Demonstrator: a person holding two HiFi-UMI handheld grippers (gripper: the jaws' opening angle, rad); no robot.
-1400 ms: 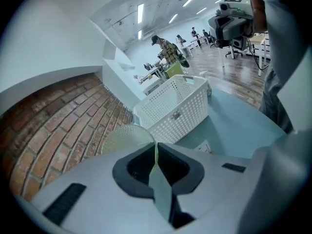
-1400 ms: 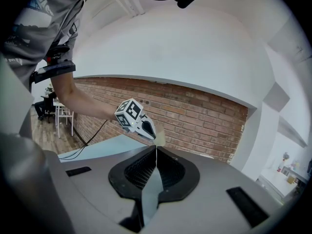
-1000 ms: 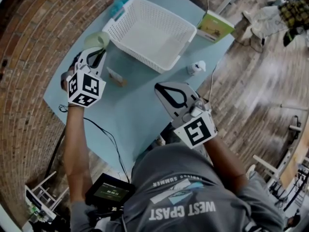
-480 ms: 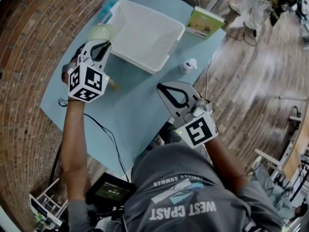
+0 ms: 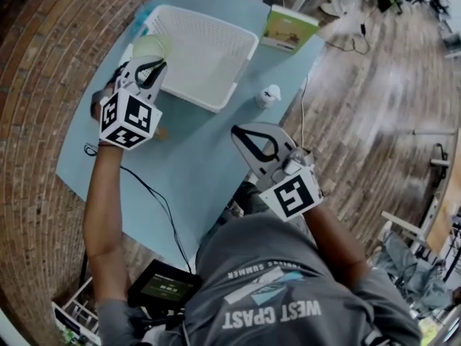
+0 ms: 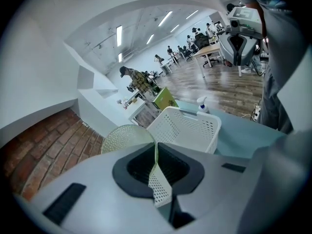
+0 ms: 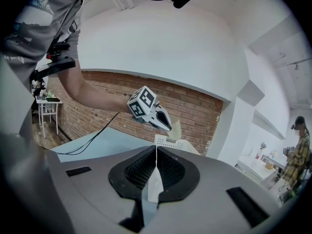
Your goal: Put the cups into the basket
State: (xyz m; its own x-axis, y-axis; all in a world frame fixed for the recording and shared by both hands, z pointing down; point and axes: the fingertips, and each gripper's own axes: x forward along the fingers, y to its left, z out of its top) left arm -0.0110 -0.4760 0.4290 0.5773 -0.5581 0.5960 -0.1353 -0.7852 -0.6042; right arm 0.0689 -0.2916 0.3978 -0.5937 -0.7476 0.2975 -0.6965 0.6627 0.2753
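Note:
A pale green translucent cup hangs at the left rim of the white perforated basket. My left gripper is shut on the cup's rim. In the left gripper view the cup fills the space just past the jaws, with the basket beyond it to the right. My right gripper hovers over the blue table's near edge, shut and empty. From the right gripper I see the left gripper's cube, the cup and the basket in the distance.
A small white spray bottle stands right of the basket, and a green book lies at the table's far right corner. A small brown object sits on the blue table near the left gripper. A cable trails off the front edge.
My left gripper has carried the cup away from me, from beside the basket's left corner to over its left rim. The right gripper has hardly moved.

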